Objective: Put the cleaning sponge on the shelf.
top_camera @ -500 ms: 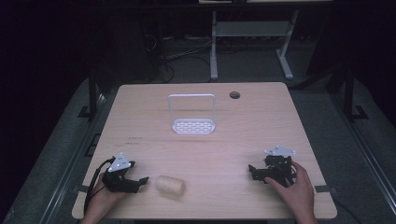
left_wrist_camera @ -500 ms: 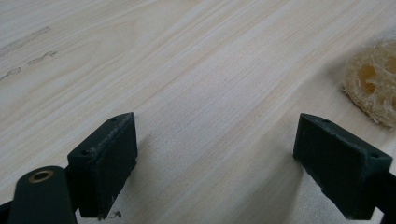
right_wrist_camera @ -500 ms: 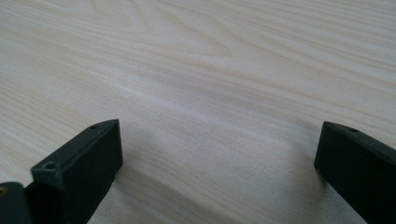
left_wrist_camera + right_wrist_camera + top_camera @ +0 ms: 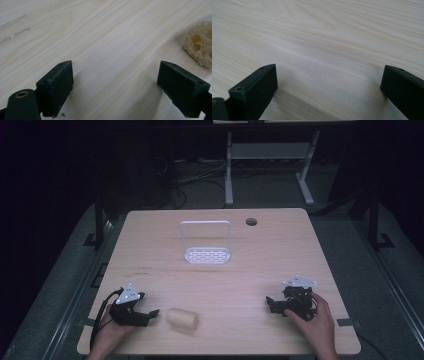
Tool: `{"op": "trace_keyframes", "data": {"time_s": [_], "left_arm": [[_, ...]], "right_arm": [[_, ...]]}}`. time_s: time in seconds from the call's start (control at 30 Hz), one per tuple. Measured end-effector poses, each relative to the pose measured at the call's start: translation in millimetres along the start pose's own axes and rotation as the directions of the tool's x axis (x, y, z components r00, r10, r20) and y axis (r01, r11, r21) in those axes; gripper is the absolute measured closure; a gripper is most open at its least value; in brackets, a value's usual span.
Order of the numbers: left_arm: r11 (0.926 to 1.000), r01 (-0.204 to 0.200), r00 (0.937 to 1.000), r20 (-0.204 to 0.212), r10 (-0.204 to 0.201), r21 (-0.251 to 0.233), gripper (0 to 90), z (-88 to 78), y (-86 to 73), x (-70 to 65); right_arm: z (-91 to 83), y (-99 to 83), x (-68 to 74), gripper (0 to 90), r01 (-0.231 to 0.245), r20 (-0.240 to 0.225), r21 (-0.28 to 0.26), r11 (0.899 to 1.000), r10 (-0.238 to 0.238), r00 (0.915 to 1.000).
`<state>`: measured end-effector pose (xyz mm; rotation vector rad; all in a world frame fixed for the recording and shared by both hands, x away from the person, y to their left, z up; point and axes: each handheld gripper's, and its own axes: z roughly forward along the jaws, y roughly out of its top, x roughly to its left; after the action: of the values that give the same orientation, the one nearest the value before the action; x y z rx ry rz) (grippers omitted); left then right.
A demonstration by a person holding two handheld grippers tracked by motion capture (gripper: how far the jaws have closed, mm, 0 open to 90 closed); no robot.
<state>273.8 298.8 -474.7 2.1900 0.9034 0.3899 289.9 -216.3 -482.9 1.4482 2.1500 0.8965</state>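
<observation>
A pale loofah piece (image 4: pixel 182 319) lies on the wooden table (image 4: pixel 215 285) near the front edge, left of centre; its end shows at the right edge of the left gripper view (image 4: pixel 200 43). My left gripper (image 4: pixel 150 314) rests on the table just left of the loofah, open, with bare wood between its jaws (image 4: pixel 115 82). My right gripper (image 4: pixel 271 304) sits at the front right, held by a hand, jaws wide apart over bare wood (image 4: pixel 329 82). A white rack with a wire frame and slotted base (image 4: pixel 207 245) stands upright at mid-table.
A round cable hole (image 4: pixel 251 222) sits near the table's far edge, right of the rack. Beyond the table are the legs of a white stand (image 4: pixel 265 165) and cables on a dark floor.
</observation>
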Motion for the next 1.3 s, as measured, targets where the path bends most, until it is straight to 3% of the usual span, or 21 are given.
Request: {"op": "trace_keyframes", "data": {"time_s": [0.83, 1.03, 1.3], "left_arm": [[0.9977, -0.062, 0.9934, 0.095, 0.065, -0.027, 13.6, -17.3, 15.9, -0.4], [0.9965, -0.075, 0.9884, 0.130, 0.079, -0.038, 13.7, -23.1, 20.1, 1.2], [0.9923, -0.113, 0.9730, 0.197, 0.121, -0.052, 13.6, -26.8, 27.6, -2.8]], "right_arm": [[0.0, 0.0, 0.1, 0.5, -0.002, 0.000, -0.001, 1.000, 0.002, 1.0000], [0.0, 0.0, 0.1, 0.5, -0.002, -0.001, 0.000, 1.000, 0.002, 1.0000], [0.1, 0.0, 0.1, 0.5, -0.002, -0.001, -0.001, 1.000, 0.002, 1.0000]]}}
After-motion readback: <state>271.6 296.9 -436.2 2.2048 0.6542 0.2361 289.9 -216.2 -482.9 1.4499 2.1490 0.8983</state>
